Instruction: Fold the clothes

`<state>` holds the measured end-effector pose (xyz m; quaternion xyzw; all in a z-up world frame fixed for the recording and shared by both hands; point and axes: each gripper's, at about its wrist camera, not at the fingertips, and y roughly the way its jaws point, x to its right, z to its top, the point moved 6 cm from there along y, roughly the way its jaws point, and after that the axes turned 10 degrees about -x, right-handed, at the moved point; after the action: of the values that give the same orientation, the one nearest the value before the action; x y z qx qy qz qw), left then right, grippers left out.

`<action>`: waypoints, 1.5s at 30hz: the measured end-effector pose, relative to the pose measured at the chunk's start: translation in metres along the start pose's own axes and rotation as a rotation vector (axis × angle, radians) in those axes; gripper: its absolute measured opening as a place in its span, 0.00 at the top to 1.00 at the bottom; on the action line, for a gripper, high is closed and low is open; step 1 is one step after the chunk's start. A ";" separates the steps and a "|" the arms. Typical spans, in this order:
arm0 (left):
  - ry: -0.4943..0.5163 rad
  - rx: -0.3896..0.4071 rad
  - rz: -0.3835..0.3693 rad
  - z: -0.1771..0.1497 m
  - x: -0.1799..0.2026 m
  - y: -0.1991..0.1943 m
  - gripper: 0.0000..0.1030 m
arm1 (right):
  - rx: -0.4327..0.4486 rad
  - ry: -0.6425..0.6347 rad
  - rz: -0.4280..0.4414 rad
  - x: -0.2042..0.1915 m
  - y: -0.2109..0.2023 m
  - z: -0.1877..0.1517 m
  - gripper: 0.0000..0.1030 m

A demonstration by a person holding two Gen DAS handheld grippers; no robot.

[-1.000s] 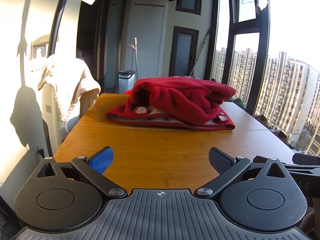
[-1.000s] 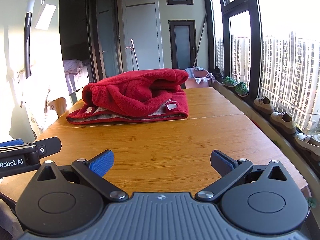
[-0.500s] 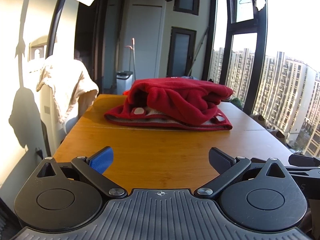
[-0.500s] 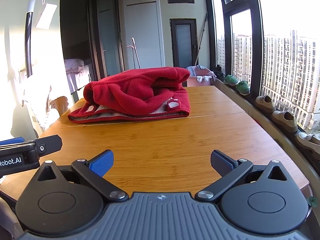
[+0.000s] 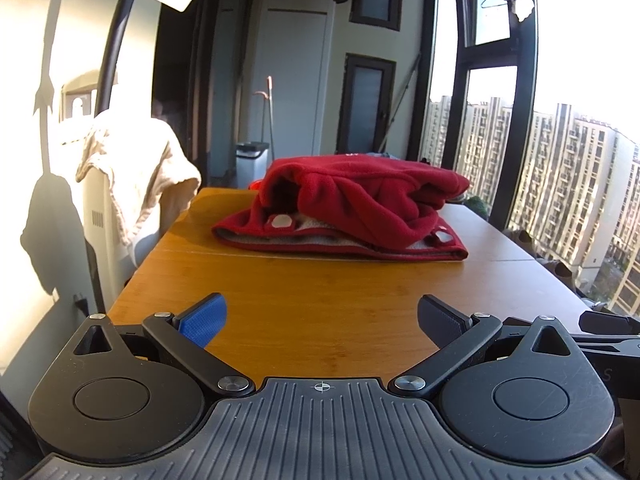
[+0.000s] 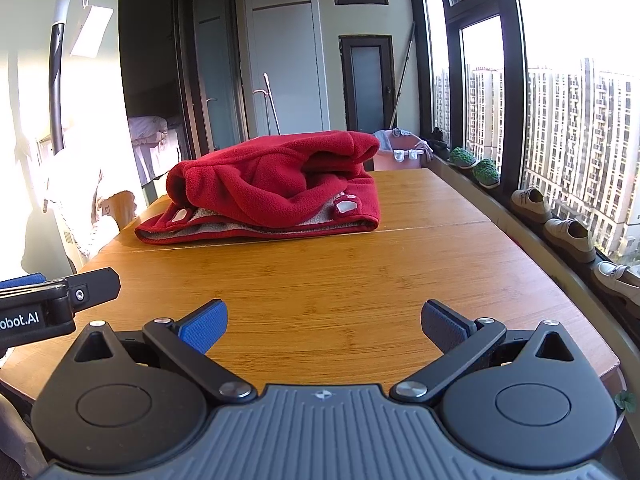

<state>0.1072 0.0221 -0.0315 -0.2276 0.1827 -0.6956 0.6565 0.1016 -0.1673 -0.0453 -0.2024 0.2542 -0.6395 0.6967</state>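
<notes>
A wooden worktop point(image 5: 320, 300) runs away from both cameras, a seam crossing it just in front of the garment. Tall windows line its right side, with apartment blocks beyond. On the far half of the worktop lies a red fleece garment point(image 5: 352, 208), loosely bundled into a heap; its grey lining shows along the near edge and pale patches sit near the two front corners. A cream cloth point(image 5: 136, 168) drapes over a chair at the left edge. Shoes point(image 6: 560, 224) stand in a row on the sill. The left tool point(image 5: 322, 320) hovers low over the near worktop, fingers spread wide and empty. The right tool point(image 6: 324, 322) is likewise spread, well short of the garment.
</notes>
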 end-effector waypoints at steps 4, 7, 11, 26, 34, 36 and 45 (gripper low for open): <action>0.022 0.006 -0.008 0.000 0.003 -0.001 0.00 | 0.001 -0.001 0.001 0.000 -0.001 0.000 0.00; 0.011 -0.009 -0.020 -0.001 0.002 0.001 0.00 | 0.000 -0.002 0.003 0.001 0.000 0.000 0.00; -0.010 -0.016 -0.011 -0.002 -0.002 0.003 0.00 | 0.002 0.001 0.004 0.002 -0.001 0.000 0.00; -0.010 -0.024 -0.002 -0.004 -0.002 0.003 0.00 | -0.004 -0.003 0.010 0.000 0.000 -0.001 0.00; -0.002 -0.015 0.004 -0.004 -0.003 0.001 0.00 | -0.008 -0.008 0.017 -0.001 0.000 -0.003 0.00; 0.001 -0.014 0.003 -0.004 -0.002 0.001 0.00 | -0.010 -0.008 0.018 -0.002 0.001 -0.003 0.00; -0.004 -0.025 -0.005 -0.005 -0.004 0.002 0.00 | -0.015 -0.009 0.022 -0.004 0.001 -0.004 0.00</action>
<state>0.1064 0.0261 -0.0374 -0.2375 0.1894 -0.6945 0.6522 0.0994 -0.1634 -0.0486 -0.2078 0.2579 -0.6291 0.7032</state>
